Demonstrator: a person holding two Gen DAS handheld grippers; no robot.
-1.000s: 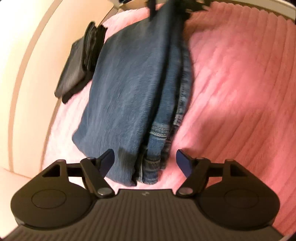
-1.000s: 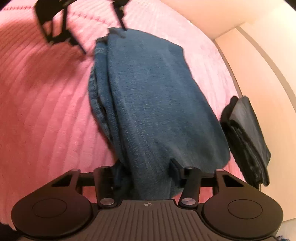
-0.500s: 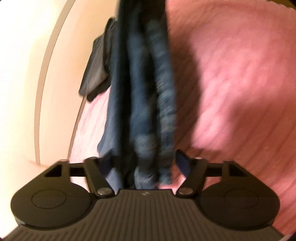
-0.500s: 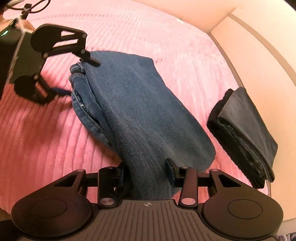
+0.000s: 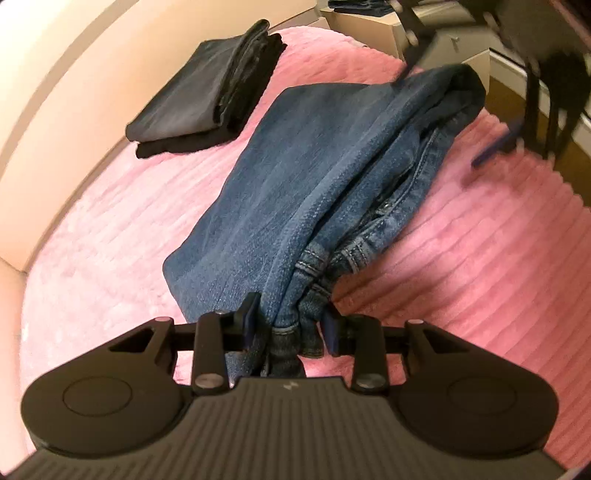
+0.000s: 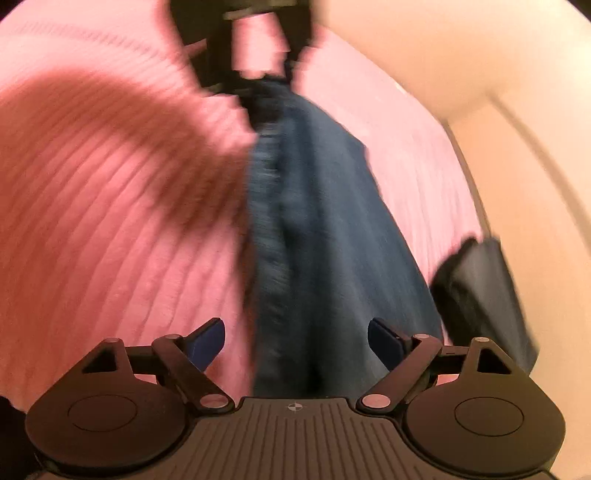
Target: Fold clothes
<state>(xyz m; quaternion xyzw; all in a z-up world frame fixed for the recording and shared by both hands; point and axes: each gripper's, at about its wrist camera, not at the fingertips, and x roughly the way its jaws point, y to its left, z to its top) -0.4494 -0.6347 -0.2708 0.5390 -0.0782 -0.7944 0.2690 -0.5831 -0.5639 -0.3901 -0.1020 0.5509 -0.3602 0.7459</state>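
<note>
The left gripper [image 5: 290, 325] has just been closing and now pinches 1 end of the folded blue denim jeans [image 5: 314, 177] on the ribbed pink blanket [image 5: 480, 258]. The right gripper [image 6: 295, 341] has just been opening, its jaws clear of the denim between them. With only 1 grip holding, the layers could slide apart.

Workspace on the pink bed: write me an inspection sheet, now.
Surface: pink ribbed blanket, wall along one side.
Job's things: blue jeans folded lengthwise; folded dark garment lying apart from them.
Clutter: nothing seen on the blanket.
Grippers: left claw has just been closing and pinches the jeans' bunched end; right claw has just been opening, pads clear of the denim between them.
Cables: nothing seen.
Surroundings: pale box and dark furniture legs beyond the bed; the right wrist view is blurred.
</note>
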